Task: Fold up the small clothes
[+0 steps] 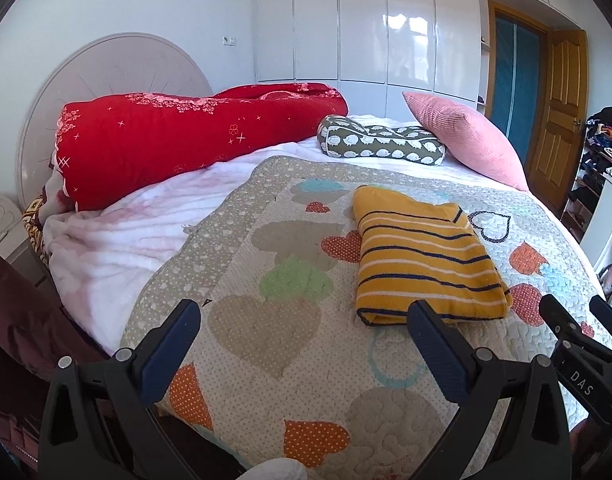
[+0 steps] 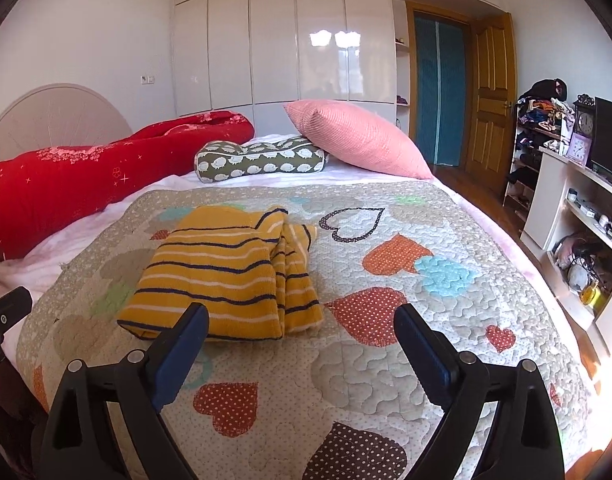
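While wide open and holding nothing, both claws – left gripper [image 1: 302, 328] and right gripper [image 2: 302, 330] – hover just short of the folded yellow striped sweater [image 2: 226, 276] on the heart quilt [image 2: 385, 360]. Could bump its near edge – might flop open. Farther back, pink pillow [image 2: 353, 140].

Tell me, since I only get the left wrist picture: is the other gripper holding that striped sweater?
Observer: No. The right gripper is open and empty; the sweater lies just ahead of it on the quilt.
Operator: Is the sweater's right side tidy?
Observer: Stacked folded layers show along that edge, roughly lined up.
Operator: Anything off to the right?
Observer: A clock stands beside a dark screen.
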Action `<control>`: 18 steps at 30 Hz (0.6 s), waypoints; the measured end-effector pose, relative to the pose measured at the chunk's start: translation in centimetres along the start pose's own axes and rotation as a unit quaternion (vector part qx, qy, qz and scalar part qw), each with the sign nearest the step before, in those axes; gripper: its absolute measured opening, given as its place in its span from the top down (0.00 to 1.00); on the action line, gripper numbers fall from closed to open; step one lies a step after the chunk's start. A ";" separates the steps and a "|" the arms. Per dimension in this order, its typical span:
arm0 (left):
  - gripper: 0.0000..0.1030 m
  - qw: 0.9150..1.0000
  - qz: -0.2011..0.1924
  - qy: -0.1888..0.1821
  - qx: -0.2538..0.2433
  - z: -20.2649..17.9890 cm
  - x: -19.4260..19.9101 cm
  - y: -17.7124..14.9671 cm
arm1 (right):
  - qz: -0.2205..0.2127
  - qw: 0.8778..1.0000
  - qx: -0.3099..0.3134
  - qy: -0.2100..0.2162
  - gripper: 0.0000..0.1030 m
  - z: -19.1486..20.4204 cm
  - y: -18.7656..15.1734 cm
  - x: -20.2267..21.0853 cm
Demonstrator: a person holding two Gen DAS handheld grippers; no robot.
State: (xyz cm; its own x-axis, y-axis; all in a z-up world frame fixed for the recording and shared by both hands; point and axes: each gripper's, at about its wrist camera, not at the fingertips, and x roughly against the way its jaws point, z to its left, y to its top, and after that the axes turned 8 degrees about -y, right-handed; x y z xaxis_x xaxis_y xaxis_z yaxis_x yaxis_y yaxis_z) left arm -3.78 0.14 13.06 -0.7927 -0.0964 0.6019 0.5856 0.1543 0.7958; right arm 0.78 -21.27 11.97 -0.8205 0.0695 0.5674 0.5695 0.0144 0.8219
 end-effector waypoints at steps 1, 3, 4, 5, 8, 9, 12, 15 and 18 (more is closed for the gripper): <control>0.00 1.000 0.002 -0.001 -0.001 -0.1 -0.1 0.0 | 0.003 1.000 0.003 0.000 0.07 0.1 -0.1 -0.1; 0.00 1.000 0.007 -0.004 -0.003 -0.1 -0.3 -0.1 | 0.011 1.000 0.009 0.000 0.07 0.4 -0.3 -0.4; 0.00 1.000 0.009 -0.005 -0.003 -0.2 -0.4 -0.2 | 0.014 1.000 0.012 0.002 0.07 0.5 -0.4 -0.6; 0.00 1.000 0.012 -0.007 -0.004 -0.2 -0.5 -0.2 | 0.017 1.000 0.016 0.004 0.07 0.6 -0.6 -0.7; 0.00 1.000 0.023 -0.013 -0.002 -0.3 -1.0 -0.5 | 0.027 0.999 0.025 0.007 0.07 1.1 -1.0 -1.1; 0.00 1.000 0.026 -0.014 -0.001 -0.3 -1.1 -0.6 | 0.031 0.999 0.028 0.008 0.07 1.2 -1.1 -1.2; 0.00 0.999 0.035 -0.017 0.000 -0.4 -1.5 -0.8 | 0.042 0.998 0.034 0.008 0.07 1.7 -1.5 -1.6; 0.00 0.999 0.042 -0.020 0.000 -0.4 -1.9 -1.0 | 0.052 0.998 0.038 0.005 0.07 1.9 -1.8 -2.0; 0.00 0.999 0.049 -0.025 0.001 -0.4 -2.3 -1.1 | 0.061 0.997 0.042 0.002 0.07 2.1 -2.0 -2.4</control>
State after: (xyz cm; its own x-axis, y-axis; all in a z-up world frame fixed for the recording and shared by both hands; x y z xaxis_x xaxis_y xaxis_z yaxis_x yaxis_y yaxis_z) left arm -2.54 -0.23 10.85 -0.7397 -0.0319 0.6722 0.6596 0.1634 0.7336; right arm 1.67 -19.36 8.87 -0.7449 0.0725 0.6632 0.6671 0.0890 0.7396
